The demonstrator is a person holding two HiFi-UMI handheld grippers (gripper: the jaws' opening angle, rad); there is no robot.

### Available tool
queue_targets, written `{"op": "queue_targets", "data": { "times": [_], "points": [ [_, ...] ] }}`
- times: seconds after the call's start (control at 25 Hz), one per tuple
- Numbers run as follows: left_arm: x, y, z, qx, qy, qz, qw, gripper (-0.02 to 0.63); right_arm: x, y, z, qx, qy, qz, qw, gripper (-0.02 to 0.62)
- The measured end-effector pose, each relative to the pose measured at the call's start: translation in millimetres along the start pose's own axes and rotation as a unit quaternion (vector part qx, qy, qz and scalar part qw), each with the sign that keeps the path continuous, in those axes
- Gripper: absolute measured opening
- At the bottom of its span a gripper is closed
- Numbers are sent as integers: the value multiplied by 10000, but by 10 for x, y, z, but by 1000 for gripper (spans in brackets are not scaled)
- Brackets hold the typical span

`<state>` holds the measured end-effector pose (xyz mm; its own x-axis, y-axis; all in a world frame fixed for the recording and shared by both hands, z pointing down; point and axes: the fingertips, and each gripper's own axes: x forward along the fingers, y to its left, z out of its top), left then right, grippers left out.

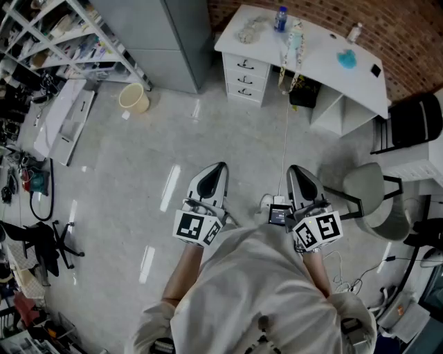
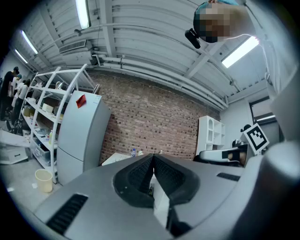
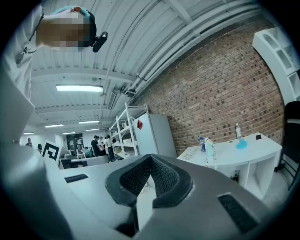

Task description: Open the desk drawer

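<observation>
**Well short of the drawers, both grippers shut and empty**

Holds the left gripper (image 1: pixel 220 166) and the right gripper (image 1: pixel 293 170) side by side, level and tucked close to the body. Looks like a carrying pose rather than a reaching one. Has both pairs of jaws pressed together with nothing between them, as each gripper view shows. Makes sense here, with no handle near enough to take.

Faces the white desk (image 1: pixel 325 66), well ahead of both grippers across open floor (image 1: pixel 138 180). Finds the task's thing there: a stack of three drawers (image 1: pixel 244 73) under the desk's end, ahead between the two grippers and nearer the left one's line. Shows all three fronts flush, so none opened yet. Reads as approach only, with nothing of the pull begun.

Passes a grey cabinet (image 1: pixel 166 41) ahead and to the left of the left gripper, just beside the drawer stack, and a pale bucket (image 1: pixel 135 98) further left. Has a chair (image 1: pixel 365 188) near the right gripper's right side, probably worth skirting. Leaves a bottle (image 1: pixel 280 19) on the desktop far ahead, of no bearing on the drawers.

Calls next for closing the distance, parting one pair of jaws and gripping a small dark handle. Cannot tell from the task which of the three drawers is meant.
</observation>
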<state>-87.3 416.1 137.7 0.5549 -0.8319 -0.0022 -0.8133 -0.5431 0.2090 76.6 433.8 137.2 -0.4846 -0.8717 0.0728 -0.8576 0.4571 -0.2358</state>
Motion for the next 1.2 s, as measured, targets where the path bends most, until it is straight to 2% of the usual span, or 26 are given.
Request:
{"op": "queue_targets", "data": {
  "times": [0.16, 0.44, 0.6, 0.84, 1.2],
  "points": [
    [-235, 253, -89, -21, 139, 60, 9999, 9, 16, 206, -33, 62, -135, -156, 9998, 26],
    [-265, 108, 88, 123, -166, 138, 9997, 8, -176, 124, 101, -114, -179, -81, 9997, 26],
    [-229, -76, 81, 13, -181, 288, 9994, 8, -287, -15, 216, -168, -215, 42, 9996, 26],
    [-121, -406, 66, 162, -167, 535, 9983, 8, -441, -348, 191, -129, -61, 318, 9994, 26],
    [32, -687, 42, 329, -240, 995, 9942, 8, -559, -739, 280, -97, -167, 760, 9969, 26]
  ]
}}
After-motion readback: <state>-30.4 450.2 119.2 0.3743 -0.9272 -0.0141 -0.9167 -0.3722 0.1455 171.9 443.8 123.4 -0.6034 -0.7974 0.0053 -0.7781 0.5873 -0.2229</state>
